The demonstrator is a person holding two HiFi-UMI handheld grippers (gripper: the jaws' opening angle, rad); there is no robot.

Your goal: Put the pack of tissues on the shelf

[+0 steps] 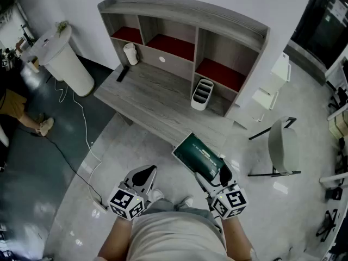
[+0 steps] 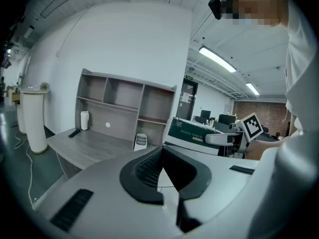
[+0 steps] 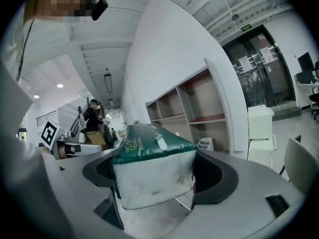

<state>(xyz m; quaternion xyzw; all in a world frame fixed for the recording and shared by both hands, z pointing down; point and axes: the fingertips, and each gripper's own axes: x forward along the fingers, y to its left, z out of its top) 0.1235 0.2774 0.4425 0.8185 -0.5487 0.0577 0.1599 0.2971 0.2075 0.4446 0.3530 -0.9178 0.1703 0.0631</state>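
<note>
My right claw is clamped on the pack of tissues, jaws spread wide with a pad on each flank of its near end. In the right gripper view the white end face fills the gap between the pads and the green top runs away from me toward the shelf. In the head view the pack hangs at lower centre-right, off the floor and just short of the near edge of the desk. It is well apart from the shelf and its red-floored compartments in the upper middle of the frame. I judge the pack to be light and soft: a film wrap over stacked tissue that gives under the pads and will not break. The film looks glossy, so I expect it to be slippery. Since I hold only one end, the long body sticks out ahead of the jaws and could sag or swivel if I swing it fast. Where I have it seems right, on the two broad sides of the short end, which leaves the far end free to slide into a compartment first. A firm squeeze does it no harm, and a hold deeper along the body would steady it more. My left claw is closed with nothing between its jaws, held at lower left of the head view, clear of the pack.
</note>
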